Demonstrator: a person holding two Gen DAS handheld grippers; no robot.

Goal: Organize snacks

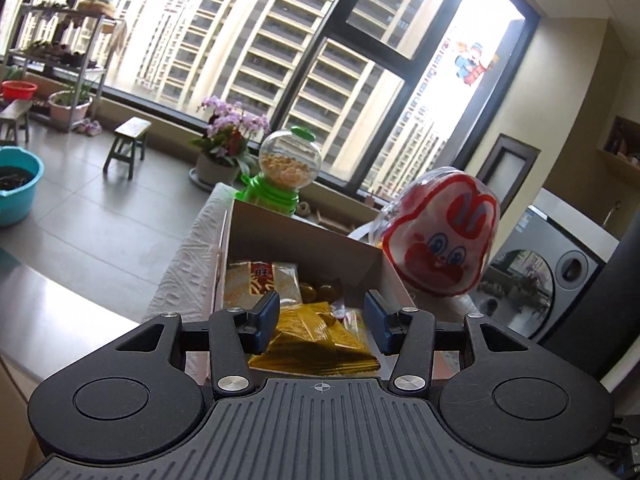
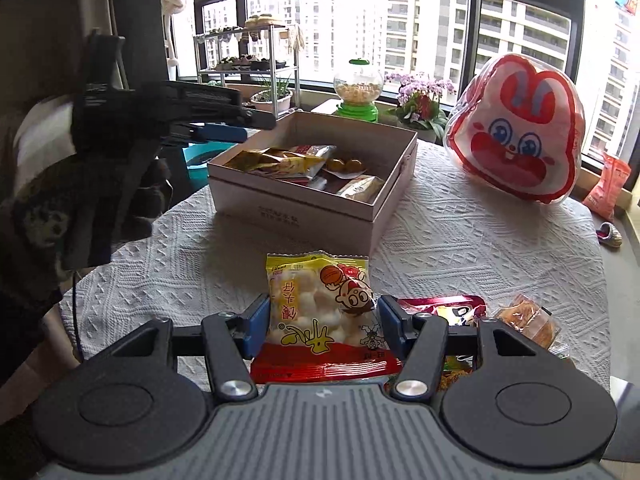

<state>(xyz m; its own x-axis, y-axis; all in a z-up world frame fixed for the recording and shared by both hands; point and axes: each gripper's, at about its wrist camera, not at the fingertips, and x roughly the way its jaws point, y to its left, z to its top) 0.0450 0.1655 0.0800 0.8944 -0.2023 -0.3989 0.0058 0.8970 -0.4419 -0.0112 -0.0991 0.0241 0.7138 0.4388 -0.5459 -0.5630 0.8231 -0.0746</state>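
The right gripper (image 2: 323,326) hangs low over the near edge of the table, its blue jaws spread on either side of a yellow and red snack packet (image 2: 322,318); the pads look close to the packet's edges, but I cannot tell whether they touch. The packet lies on the white quilted tablecloth (image 2: 460,236), near side of the box (image 2: 296,204). Just to its right sit a red wrapper (image 2: 444,308) and a clear pack of brownish pastries (image 2: 528,320) — only this view shows them.

The same view takes in the whole box, open-topped, with several packets inside, and the left gripper (image 2: 224,133) held in a dark-gloved hand (image 2: 100,196) above the box's left rim.

From the left wrist view, the left gripper (image 1: 322,318) looks down into the box (image 1: 304,240), jaws spread and holding nothing, a yellow packet (image 1: 316,340) lying below them and an orange packet (image 1: 262,284) further in.

A rabbit-face bag (image 2: 516,128), red and white in clear plastic, stands upright on the table to the right of the box. Beyond the box's far side stands a green candy dispenser (image 2: 357,90) with a clear globe.

Tall windows show apartment towers outside. A pot of purple orchids (image 1: 230,140) sits on the tiled floor by the window, with a small wooden stool (image 1: 128,144), a metal rack (image 1: 52,48) and a blue basin (image 1: 18,184) off to the left — and a washing machine (image 1: 548,280) to the right.
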